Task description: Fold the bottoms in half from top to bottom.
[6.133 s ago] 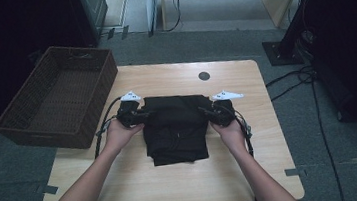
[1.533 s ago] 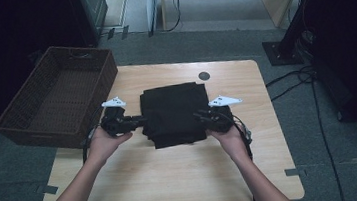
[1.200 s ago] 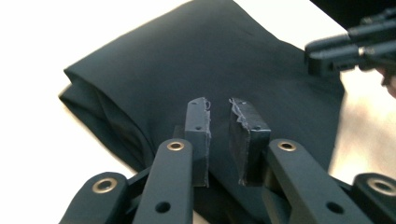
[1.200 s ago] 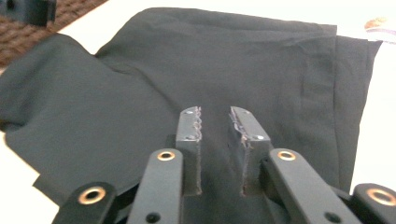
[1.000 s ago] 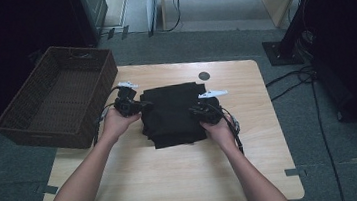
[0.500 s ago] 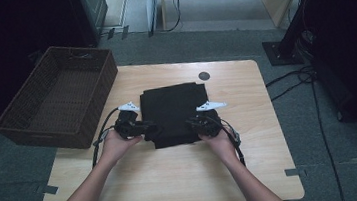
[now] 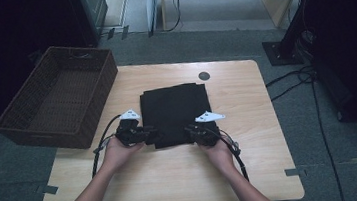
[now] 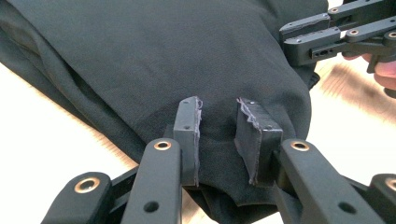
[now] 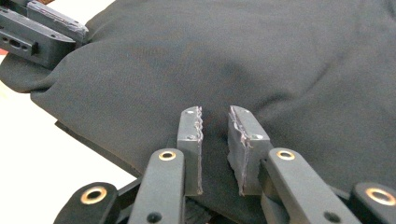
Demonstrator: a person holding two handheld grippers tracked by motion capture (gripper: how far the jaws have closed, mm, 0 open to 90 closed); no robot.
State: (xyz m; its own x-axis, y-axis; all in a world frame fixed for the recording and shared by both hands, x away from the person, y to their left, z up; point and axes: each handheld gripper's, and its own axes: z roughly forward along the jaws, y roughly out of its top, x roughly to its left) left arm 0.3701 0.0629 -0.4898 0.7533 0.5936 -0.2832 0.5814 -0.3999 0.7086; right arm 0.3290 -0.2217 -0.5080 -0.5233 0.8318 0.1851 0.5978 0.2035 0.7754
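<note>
A folded black cloth (image 7: 175,111) lies flat in the middle of the wooden table (image 7: 175,181). My left gripper (image 7: 152,133) rests at its near left corner and my right gripper (image 7: 189,132) at its near right corner. In the left gripper view the left gripper (image 8: 218,109) has just been opening; its pads stand apart over the cloth (image 8: 163,56), not pressing it. The right gripper (image 9: 215,119) has a narrower gap above the cloth (image 9: 280,56), and its pads' inner faces are bare. Each gripper view shows the other gripper at the cloth's far edge.
A dark wicker basket (image 7: 44,134) hangs over the table's left edge, close to the left hand. A small black round cap (image 7: 204,76) sits in the tabletop behind the cloth. Cables (image 7: 290,83) run over the floor at the right.
Both hands have slid along the cloth's sides toward the person, from its middle to its near corners. The cloth has stayed flat where it was.
</note>
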